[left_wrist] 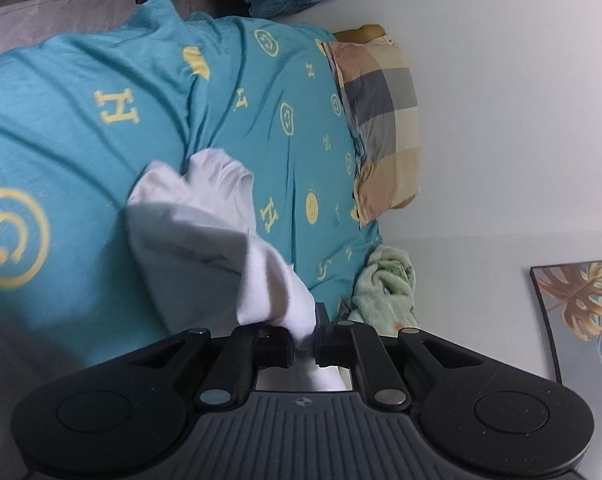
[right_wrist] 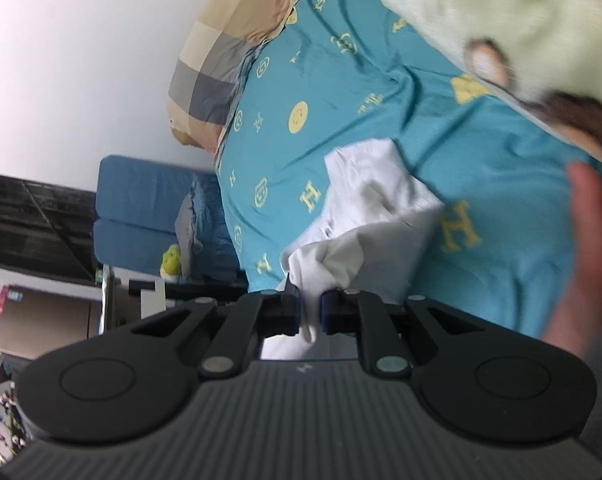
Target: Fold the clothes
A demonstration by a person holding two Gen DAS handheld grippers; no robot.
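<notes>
White garment (left_wrist: 205,232), one, pinched by two hand-held grippers, left (left_wrist: 304,344), right (right_wrist: 310,316)

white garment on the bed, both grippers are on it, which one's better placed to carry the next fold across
Left, probably. The left gripper is shut on the white garment with a long free span ahead. The right gripper pinches a bunched edge, with a hand close beside it.

A bed (left_wrist: 101,80) under a teal sheet (right_wrist: 341,92) printed with yellow letters and smiley faces; a checked pillow (left_wrist: 381,120) at its edge against a plain white wall (left_wrist: 501,80); a framed leaf picture (left_wrist: 577,320) on that wall; a blue folded mattress (right_wrist: 141,208) beside the bed; a cardboard box (right_wrist: 41,320) below it.
</notes>
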